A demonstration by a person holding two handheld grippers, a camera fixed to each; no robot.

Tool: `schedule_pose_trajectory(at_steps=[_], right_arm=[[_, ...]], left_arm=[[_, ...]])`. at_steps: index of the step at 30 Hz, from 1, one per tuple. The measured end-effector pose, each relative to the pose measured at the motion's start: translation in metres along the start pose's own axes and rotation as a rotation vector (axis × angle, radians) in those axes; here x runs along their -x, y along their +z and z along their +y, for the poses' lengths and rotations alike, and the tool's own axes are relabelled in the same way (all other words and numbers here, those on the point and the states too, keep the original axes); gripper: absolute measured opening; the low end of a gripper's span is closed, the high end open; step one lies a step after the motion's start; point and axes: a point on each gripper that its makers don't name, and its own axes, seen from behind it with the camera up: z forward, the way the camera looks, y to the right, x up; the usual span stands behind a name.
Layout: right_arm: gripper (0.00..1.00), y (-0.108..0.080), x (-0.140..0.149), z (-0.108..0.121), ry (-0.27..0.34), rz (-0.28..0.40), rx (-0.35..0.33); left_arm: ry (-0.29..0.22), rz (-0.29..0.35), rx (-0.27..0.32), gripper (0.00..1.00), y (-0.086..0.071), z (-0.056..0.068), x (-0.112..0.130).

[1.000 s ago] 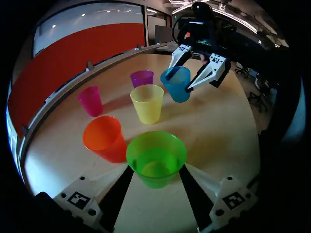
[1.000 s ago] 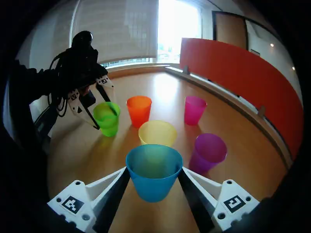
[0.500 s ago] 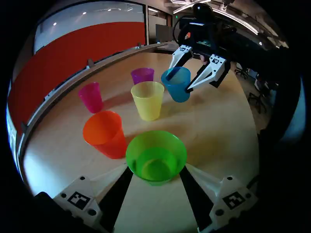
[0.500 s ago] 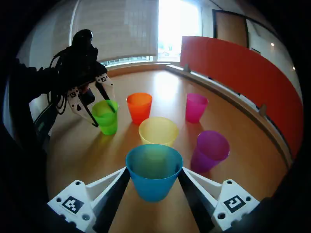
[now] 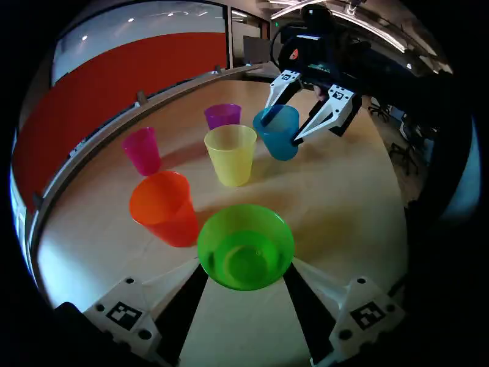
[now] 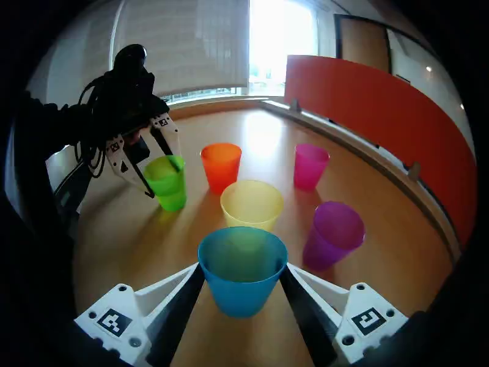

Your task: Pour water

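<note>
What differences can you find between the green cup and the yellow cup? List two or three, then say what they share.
Colour: the green cup is bright green, the yellow cup pale yellow.
Grip: the green cup sits between the left gripper's fingers, while the yellow cup stands free on the table.
Place: the yellow cup is in the middle of the group, the green cup at its edge.
Both are open-topped, tapered, translucent cups.

No word, brand or number can be read. Square black-and-white coded markers (image 5: 122, 314) sit on the fingers of the left claw (image 5: 244, 267) and the right claw (image 6: 242, 269); they are patterns, not letters. A red spot (image 5: 294, 54) on the right claw's body may be a sticker.
</note>
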Motion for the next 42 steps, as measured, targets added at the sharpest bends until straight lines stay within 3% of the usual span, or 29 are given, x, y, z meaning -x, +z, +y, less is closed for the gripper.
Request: schedule_pose_trajectory(at_steps=[21,42], right_arm=[[0.89,0.004,0.01,-0.001,0.019,-0.007,0.002],[0.88,-0.01,0.023,-0.004,0.033,-0.024,0.013]], left_arm=[[-0.003,0.003,-0.004,0.81,-0.002,0.0,0.001],[0.008,-0.007,-0.013,0.8,-0.001,0.0,0.003]])
